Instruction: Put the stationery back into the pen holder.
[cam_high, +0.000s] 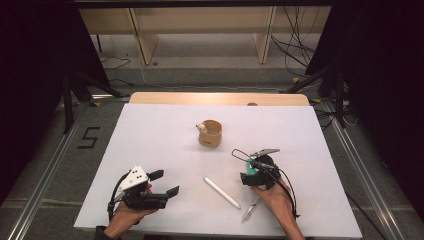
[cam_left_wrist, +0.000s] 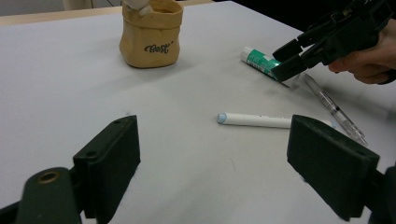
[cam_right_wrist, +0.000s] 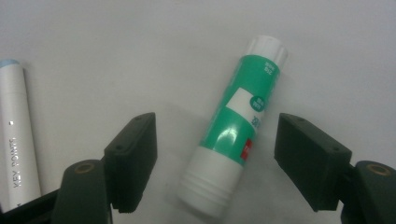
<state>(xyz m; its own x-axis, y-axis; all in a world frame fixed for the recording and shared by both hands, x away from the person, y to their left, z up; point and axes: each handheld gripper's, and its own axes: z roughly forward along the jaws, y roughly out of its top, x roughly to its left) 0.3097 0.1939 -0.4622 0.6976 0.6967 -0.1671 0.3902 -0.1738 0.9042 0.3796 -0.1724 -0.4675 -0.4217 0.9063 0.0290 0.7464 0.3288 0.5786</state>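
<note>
nearest the person, the left gripper (cam_high: 167, 183) rests low at the front left of the white table (cam_high: 150, 145), its jaws spread wide with nothing between them; it looks idle. a little right of it lies a white pen (cam_high: 222, 192), slanting across the front middle of the table, and just beside that, nearer the right hand, a clear pen (cam_high: 249, 210) lies apart from it.

the right gripper (cam_right_wrist: 215, 154) is poised over a green and white glue stick (cam_right_wrist: 236, 126). its jaws are released and stand one on each side of the tube, not touching it. the glue stick lies flat on the table at the front right, tilted a little across the gap, with its white cap end closer to the gripper's camera. in the left gripper view the right gripper's jaw tips hang just above one end of the tube (cam_left_wrist: 261, 63).

this looks like the reaching step of a pick: the grasp is lined up but not yet made. the next move probably calls for lowering until the jaws flank the tube's middle, then squeezing across its round body squarely so it does not roll or slip out.

farther back, near the table's middle, a small tan pot (cam_high: 210, 133) stands upright, likely where the glue stick goes.
</note>
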